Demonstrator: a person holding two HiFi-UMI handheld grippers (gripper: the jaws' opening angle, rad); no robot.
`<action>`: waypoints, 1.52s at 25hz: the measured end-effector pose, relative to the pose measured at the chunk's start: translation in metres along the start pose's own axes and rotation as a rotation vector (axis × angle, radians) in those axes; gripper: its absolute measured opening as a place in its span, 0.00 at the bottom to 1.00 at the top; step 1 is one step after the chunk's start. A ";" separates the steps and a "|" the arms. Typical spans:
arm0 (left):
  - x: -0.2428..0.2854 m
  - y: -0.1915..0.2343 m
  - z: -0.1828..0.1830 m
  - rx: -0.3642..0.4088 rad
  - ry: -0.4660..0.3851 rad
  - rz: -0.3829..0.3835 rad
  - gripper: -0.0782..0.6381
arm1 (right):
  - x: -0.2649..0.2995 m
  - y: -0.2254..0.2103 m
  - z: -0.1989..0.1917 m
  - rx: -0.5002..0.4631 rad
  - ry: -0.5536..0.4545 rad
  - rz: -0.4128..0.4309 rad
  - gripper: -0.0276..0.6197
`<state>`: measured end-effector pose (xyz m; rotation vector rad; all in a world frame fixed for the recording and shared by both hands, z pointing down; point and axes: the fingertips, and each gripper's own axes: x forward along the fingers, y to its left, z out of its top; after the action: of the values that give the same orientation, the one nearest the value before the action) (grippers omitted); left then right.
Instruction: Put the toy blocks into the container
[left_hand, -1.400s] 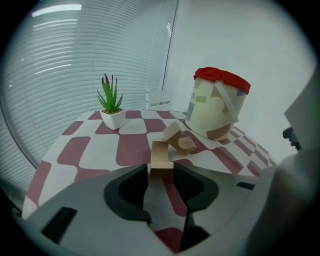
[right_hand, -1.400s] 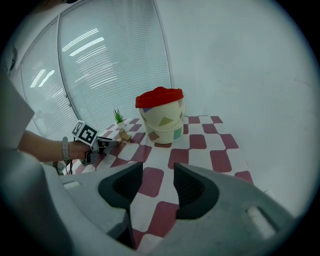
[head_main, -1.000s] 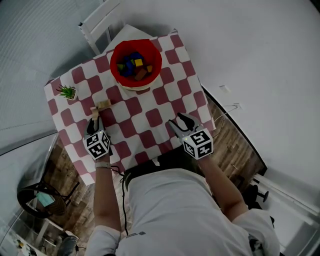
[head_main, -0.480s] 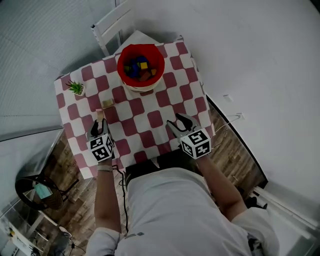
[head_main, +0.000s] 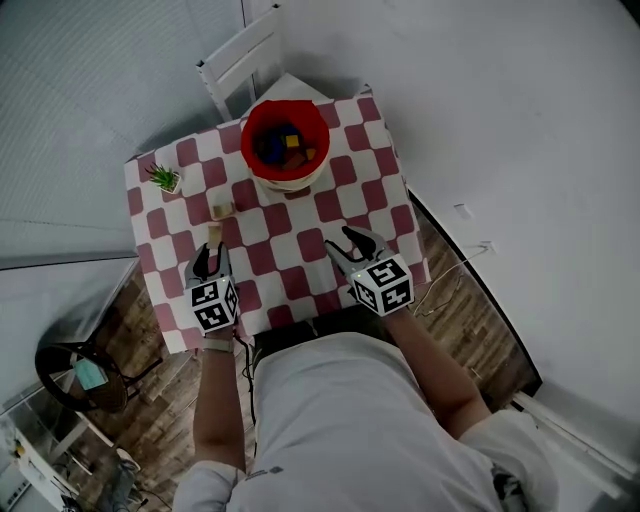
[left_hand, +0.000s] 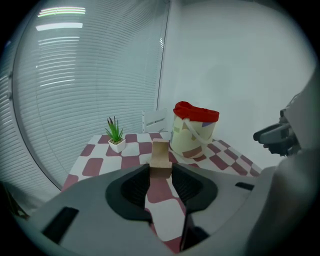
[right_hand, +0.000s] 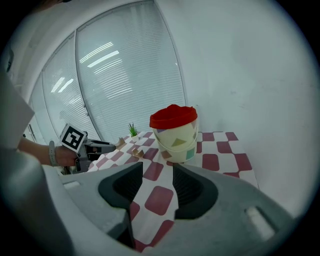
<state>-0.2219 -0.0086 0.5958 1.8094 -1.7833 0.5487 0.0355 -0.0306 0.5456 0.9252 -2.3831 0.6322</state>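
Left gripper (head_main: 211, 248): clamping wooden block (left_hand: 160, 159), newly lifted off table (head_main: 372, 192). Right gripper (head_main: 342, 241): jaws parted, empty. Container (head_main: 250, 150): 1 o'clock, probably next.

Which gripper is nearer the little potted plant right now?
Left. The left gripper hovers just below the potted plant in the head view; the right gripper is across the table.
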 end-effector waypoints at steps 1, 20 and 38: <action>-0.002 -0.004 0.005 0.005 -0.006 -0.004 0.30 | 0.001 0.000 0.002 0.000 -0.005 0.006 0.33; 0.002 -0.095 0.104 0.117 -0.101 -0.126 0.30 | -0.013 -0.039 0.015 0.068 -0.081 0.015 0.33; 0.066 -0.140 0.151 0.195 -0.080 -0.175 0.30 | -0.034 -0.096 0.002 0.178 -0.090 -0.060 0.33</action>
<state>-0.0919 -0.1573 0.5078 2.1231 -1.6490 0.6057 0.1250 -0.0786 0.5467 1.1178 -2.3963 0.8050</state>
